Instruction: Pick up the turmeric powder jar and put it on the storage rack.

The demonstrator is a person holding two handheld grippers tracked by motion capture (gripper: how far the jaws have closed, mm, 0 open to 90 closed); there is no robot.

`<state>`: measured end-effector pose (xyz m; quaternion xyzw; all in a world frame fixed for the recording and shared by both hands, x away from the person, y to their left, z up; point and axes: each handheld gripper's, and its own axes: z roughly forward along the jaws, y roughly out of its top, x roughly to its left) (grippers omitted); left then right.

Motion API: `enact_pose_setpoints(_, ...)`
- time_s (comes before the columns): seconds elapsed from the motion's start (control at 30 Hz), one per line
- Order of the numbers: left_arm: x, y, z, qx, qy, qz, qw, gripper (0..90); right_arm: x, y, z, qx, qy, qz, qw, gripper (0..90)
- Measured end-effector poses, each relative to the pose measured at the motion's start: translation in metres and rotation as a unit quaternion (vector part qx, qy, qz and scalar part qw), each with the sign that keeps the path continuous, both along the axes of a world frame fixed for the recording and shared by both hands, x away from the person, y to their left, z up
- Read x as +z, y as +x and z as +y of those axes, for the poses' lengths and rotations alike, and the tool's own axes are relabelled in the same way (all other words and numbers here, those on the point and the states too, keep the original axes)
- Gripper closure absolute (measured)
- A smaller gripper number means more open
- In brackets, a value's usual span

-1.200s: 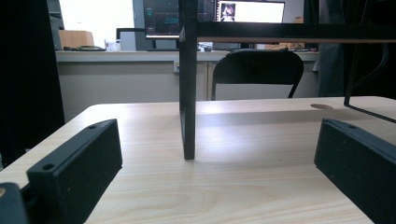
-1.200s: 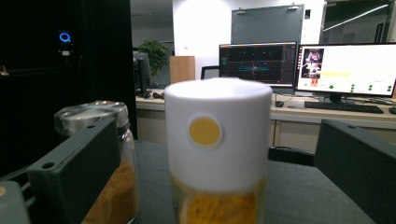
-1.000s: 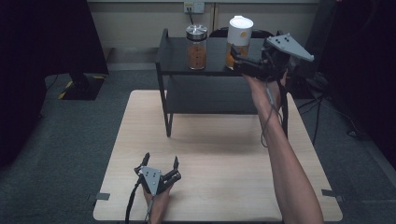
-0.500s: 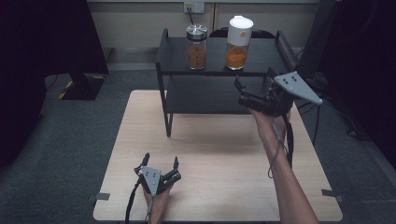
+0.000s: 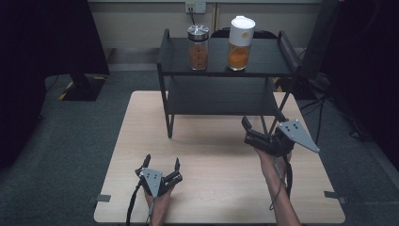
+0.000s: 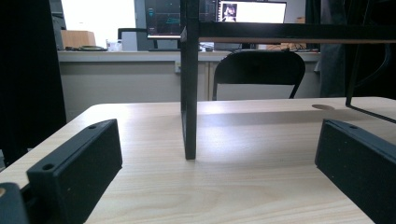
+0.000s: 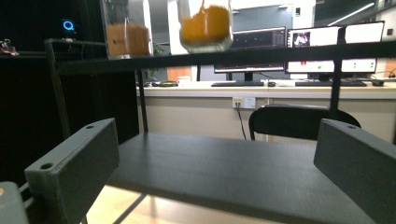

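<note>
Left gripper (image 5: 162, 165) is resting low on the table (image 5: 211, 155), jaws spread wide and gripping nothing, the black shelf (image 5: 226, 70) standing well ahead of it. Up on that shelf's top tier, beyond and above both tools, the steel-lidded jar (image 5: 198, 47) is holding brownish-orange powder and the white-lidded jar (image 5: 240, 43) beside it brighter orange; no label is showing clearly enough to read. Right gripper (image 5: 248, 131) is hovering just before the shelf, jaws parted and empty.

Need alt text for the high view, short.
Two jars of orange contents, a metal-lidded jar and a white-lidded jar, stand on a black shelf rack at the wooden table's far edge; both tools, left and right, are open and empty.
</note>
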<state>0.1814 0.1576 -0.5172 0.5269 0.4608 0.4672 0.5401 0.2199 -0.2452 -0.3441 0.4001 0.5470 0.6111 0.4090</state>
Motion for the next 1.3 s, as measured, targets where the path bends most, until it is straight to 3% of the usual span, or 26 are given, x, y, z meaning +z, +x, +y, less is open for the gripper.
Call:
enact_pose_setpoints(0.37, 0.0, -0.001, 0.0, 0.001, 0.0, 0.0, 1.0, 0.1, -0.058, -0.022, -0.004, -0.026, 0.009, -0.004, 0.9996, 0.0)
enact_pose_setpoints(0.5, 0.0, -0.003, 0.001, -0.005, -0.001, 0.0, 1.0, 0.1, -0.078, -0.028, -0.004, -0.034, 0.003, -0.009, 0.9994, 0.0)
enact_pose_setpoints(0.63, 0.0, -0.004, 0.001, -0.005, 0.0, 0.0, 1.0, 0.1, -0.092, -0.033, -0.003, -0.039, -0.002, 0.002, 0.9992, 0.0)
enact_pose_setpoints(0.7, 0.0, -0.004, 0.001, -0.005, 0.0, 0.0, 1.0, 0.1, -0.108, -0.037, 0.0, -0.05, -0.019, 0.009, 0.9985, 0.0)
enact_pose_setpoints(0.97, 0.0, -0.005, 0.0, -0.002, 0.0, 0.001, 1.0, 0.1, -0.134, -0.035, -0.006, -0.066, -0.022, 0.029, 0.9971, 0.0)
enact_pose_setpoints(1.3, 0.0, -0.008, -0.001, -0.001, 0.001, 0.001, 1.0, 0.2, -0.152, -0.04, -0.006, -0.071, -0.03, 0.027, 0.9967, 0.0)
